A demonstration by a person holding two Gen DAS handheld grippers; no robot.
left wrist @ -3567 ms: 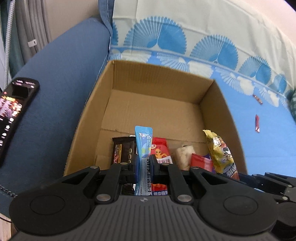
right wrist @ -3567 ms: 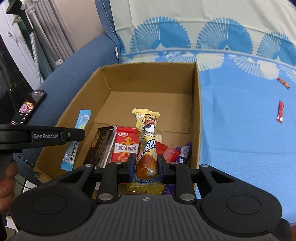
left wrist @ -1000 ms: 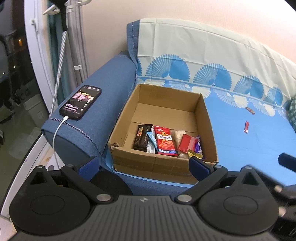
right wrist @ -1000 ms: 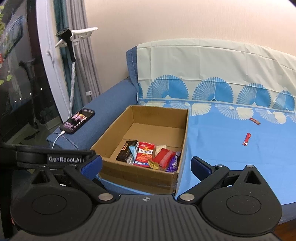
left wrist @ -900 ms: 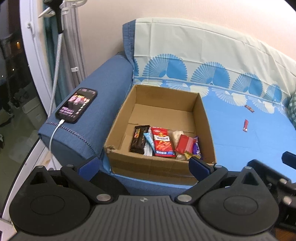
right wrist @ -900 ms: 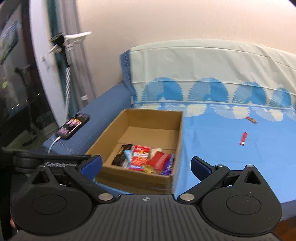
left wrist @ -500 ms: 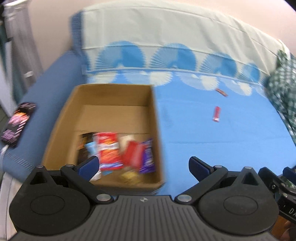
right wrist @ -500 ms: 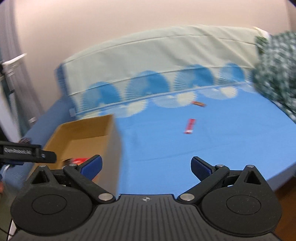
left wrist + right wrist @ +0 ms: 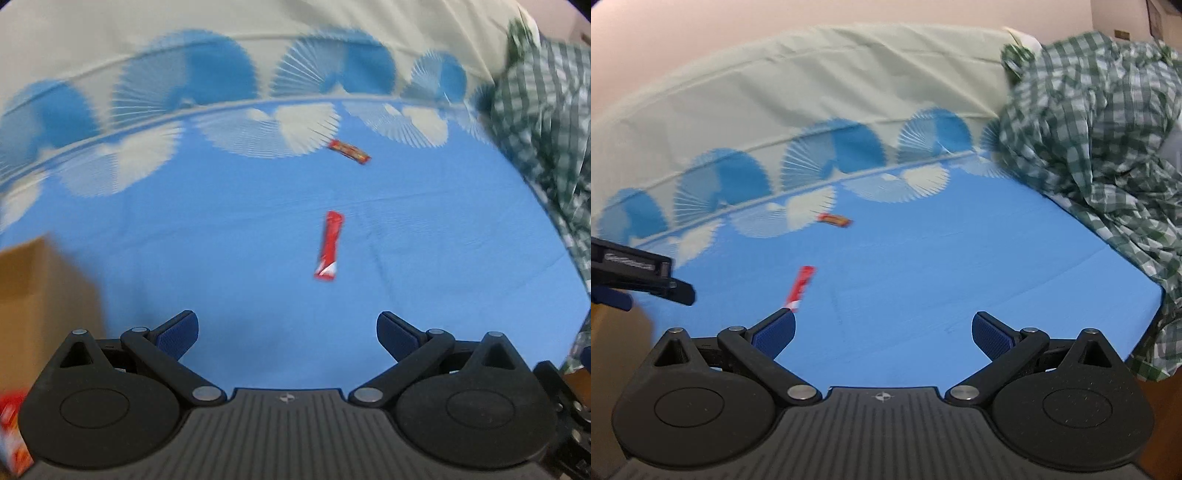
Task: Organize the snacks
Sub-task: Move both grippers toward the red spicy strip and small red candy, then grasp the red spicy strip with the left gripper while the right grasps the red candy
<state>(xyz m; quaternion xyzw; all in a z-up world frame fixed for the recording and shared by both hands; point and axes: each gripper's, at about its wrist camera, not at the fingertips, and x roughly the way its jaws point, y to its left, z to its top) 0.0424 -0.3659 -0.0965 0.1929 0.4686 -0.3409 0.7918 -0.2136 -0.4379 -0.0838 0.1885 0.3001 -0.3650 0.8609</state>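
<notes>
Both empty, jaws spread wide. Left hand-held gripper (image 9: 287, 326) has the red snack stick (image 9: 328, 245) dead ahead, just right of its centreline, flat on the blue bed sheet (image 9: 221, 258), long axis running nearly along the approach line. For the right hand-held gripper (image 9: 882, 328) the same stick sits ahead-left, by its left finger, so left is better lined up. Second red wrapper (image 9: 349, 151) lies farther ahead, angled. Cardboard box (image 9: 37, 288) is at left's near left. Versus 0.5 s ago: both swung away from the box, stick now closer and centred.
</notes>
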